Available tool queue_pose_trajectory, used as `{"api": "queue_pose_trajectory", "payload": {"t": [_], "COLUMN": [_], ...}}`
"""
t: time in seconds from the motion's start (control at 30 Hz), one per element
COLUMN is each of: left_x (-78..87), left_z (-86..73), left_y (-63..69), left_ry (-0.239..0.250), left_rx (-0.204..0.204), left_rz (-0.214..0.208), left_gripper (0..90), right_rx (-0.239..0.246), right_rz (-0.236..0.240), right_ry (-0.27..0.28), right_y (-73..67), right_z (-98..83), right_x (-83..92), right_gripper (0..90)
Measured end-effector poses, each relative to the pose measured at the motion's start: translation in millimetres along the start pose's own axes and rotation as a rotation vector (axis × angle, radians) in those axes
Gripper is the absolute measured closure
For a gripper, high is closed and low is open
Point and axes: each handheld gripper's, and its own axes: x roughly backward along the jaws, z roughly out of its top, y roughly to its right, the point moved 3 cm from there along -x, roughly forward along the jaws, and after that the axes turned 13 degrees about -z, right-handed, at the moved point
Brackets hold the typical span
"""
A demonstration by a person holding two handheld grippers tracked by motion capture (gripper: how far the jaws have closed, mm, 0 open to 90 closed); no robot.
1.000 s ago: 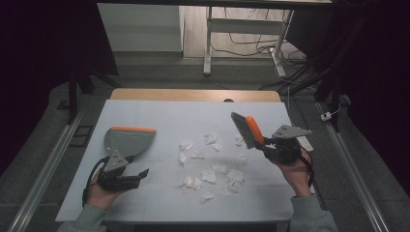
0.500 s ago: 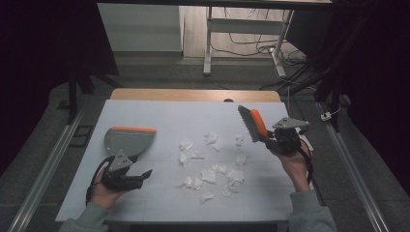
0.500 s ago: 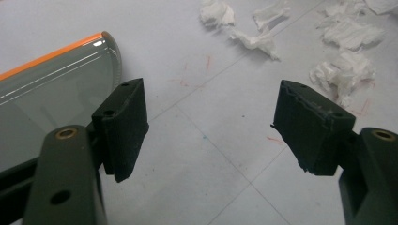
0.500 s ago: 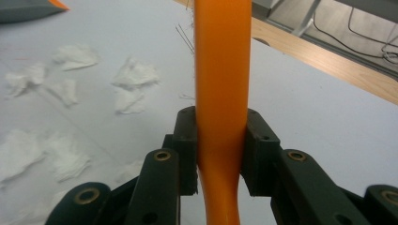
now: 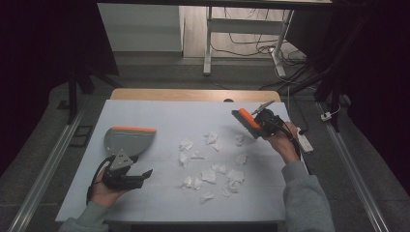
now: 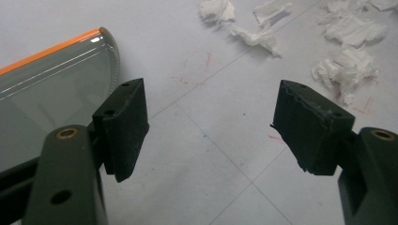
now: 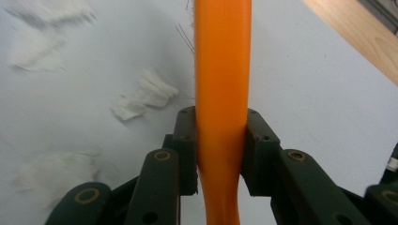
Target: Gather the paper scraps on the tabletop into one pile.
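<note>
Gripping the orange-handled brush [image 5: 247, 122] between its jaws, the right gripper [image 5: 263, 126] is now holding it farther toward the table's far right edge than a second ago, beyond the scattered paper scraps [image 5: 212, 171]. The left gripper [image 5: 126, 176] is resting with jaws apart and nothing between them, just beside the grey dustpan [image 5: 126, 140], unmoved on the white table [image 5: 164, 116].
</note>
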Motion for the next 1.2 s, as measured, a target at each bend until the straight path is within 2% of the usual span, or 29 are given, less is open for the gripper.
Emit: {"api": "queue_pose_trajectory", "payload": {"t": [0.13,0.23,0.3,0.4,0.5,0.63,0.7,0.8,0.87,0.9,1.0,1.07,1.2], "left_x": [1.5,0.8,-0.2,0.2,1.0,1.0,1.0,1.1,1.5,1.5,1.1,1.6,3.6], "left_z": [-0.4,-0.5,0.1,0.7,0.6,0.4,0.5,1.4,2.1,2.3,1.9,1.1,0.0], "left_y": [-0.5,-1.2,-0.2,1.7,1.5,1.2,1.5,2.0,2.7,2.8,2.1,1.3,-1.1], "left_ry": [0.006,0.002,-0.001,0.001,0.003,0.004,0.005,0.004,0.008,0.008,0.007,0.009,0.015], "left_rx": [0.001,0.007,0.004,-0.002,0.000,0.002,0.003,0.005,0.005,0.003,0.005,0.008,0.016], "left_rz": [-0.003,-0.002,-0.001,-0.003,-0.003,-0.003,-0.006,0.001,0.000,0.000,-0.002,-0.002,-0.001], "left_gripper": [27.7,28.1,28.2,28.3,28.3,28.3,28.3,28.3,28.3,28.3,28.3,28.4,28.3], "right_rx": [0.066,0.091,0.128,0.145,0.150,0.208,0.188,0.133,0.105,0.107,0.102,0.105,0.157], "right_rz": [-0.009,0.004,0.013,0.051,0.131,0.211,0.237,0.198,0.165,0.144,0.098,0.083,0.070], "right_ry": [-0.063,-0.053,-0.052,-0.039,-0.002,0.032,0.080,0.149,0.161,0.157,0.130,0.105,0.046], "right_y": [-8.1,-17.4,-25.3,-36.0,-47.3,-64.9,-65.4,-53.0,-43.1,-38.9,-32.9,-33.3,-40.7], "right_z": [8.4,13.1,15.7,18.4,19.0,16.7,17.0,20.7,23.3,24.6,29.9,34.2,45.4], "right_x": [-11.0,-12.0,-11.2,-6.0,3.7,20.8,33.1,47.9,49.7,48.1,35.8,22.6,-3.9], "right_gripper": [70.6,70.7,70.7,70.8,70.7,70.7,70.7,70.6,70.6,70.6,70.6,70.6,70.6]}}
